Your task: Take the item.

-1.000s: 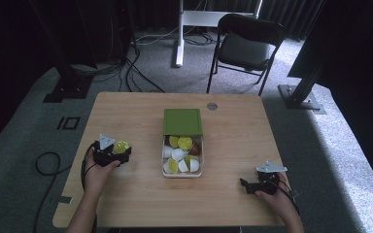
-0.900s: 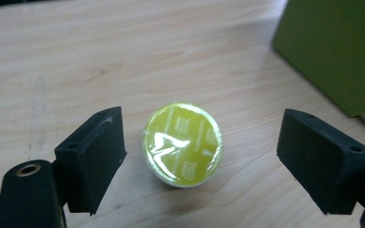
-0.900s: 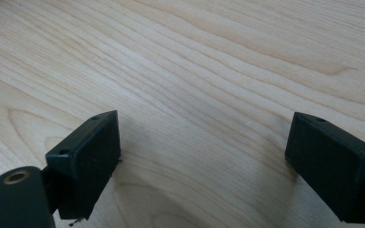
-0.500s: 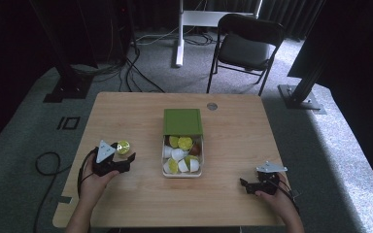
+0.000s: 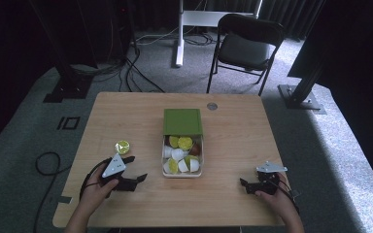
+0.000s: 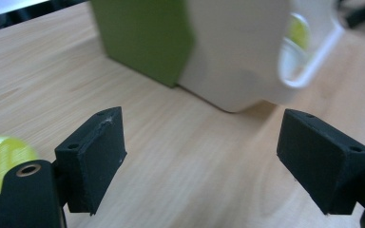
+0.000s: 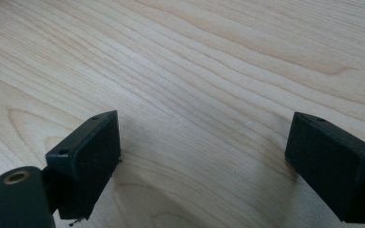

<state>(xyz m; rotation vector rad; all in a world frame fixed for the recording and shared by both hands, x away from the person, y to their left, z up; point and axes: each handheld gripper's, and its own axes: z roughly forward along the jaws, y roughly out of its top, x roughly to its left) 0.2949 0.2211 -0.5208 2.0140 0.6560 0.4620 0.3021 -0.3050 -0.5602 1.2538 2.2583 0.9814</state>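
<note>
While our left gripper [image 5: 135, 169] rests on the table [image 5: 233, 116] with its jaws spread wide and empty, the yellow cup [image 5: 122, 146] sits just beside it — left of the box [image 5: 182, 155]. Our right gripper [image 5: 245, 185] is spread too — near the table's front edge.

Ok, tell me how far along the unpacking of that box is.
Done: one yellow-green capsule lies on the table, left of the white box, apart from both grippers. In hand: nothing; the left gripper is open and points toward the box, and the right gripper rests open over bare wood. Left: several white and yellow-green capsules lie in the box beside its green lid.
</note>
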